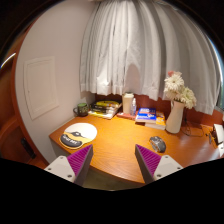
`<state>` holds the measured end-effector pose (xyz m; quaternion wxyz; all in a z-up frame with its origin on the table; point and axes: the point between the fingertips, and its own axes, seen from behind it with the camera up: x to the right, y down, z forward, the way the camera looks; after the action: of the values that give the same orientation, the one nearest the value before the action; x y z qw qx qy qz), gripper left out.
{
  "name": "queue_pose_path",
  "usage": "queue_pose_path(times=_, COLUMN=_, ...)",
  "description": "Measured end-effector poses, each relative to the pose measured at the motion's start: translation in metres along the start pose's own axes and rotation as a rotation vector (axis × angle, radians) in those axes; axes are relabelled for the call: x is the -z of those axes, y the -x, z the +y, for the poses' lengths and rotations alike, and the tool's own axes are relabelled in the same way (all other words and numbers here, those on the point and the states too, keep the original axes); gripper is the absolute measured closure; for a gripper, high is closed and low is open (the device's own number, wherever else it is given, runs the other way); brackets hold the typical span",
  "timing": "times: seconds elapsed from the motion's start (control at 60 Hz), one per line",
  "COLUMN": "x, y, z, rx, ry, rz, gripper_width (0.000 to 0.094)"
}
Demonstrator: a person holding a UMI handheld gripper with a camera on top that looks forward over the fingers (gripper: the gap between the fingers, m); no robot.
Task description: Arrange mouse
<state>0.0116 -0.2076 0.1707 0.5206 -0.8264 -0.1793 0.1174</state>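
Gripper (110,163) spread wide, holding nothing, above the near edge of the desk (115,140). Mouse (158,144) lies just ahead of the right finger, near the vase (176,115). Risk: an off-centre approach could shove the mouse toward the vase.

One mouse (157,144), one vase (176,117) (holding flowers), one desk (120,140).

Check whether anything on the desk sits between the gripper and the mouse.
Nothing visible does. The mouse lies on bare desk just beyond the right finger of the open gripper. The white round pad lies beyond the left finger, and the vase stands farther back.
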Motion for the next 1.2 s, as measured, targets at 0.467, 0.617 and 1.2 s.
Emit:
queue_pose_path(times=0.467, x=-0.094, y=-0.143, z=0.122, rx=-0.080, ry=0.199, rz=0.233, gripper_width=0.0076)
queue_pose_path(times=0.617, x=-0.136, y=-0.194, z=0.125, rx=-0.098, ry=0.237, rz=0.311, gripper_width=0.0075)
queue_pose_path(times=1.2, x=-0.240, y=-0.304, z=0.082, rx=-0.230, ry=0.235, rz=0.493, gripper_width=0.0309)
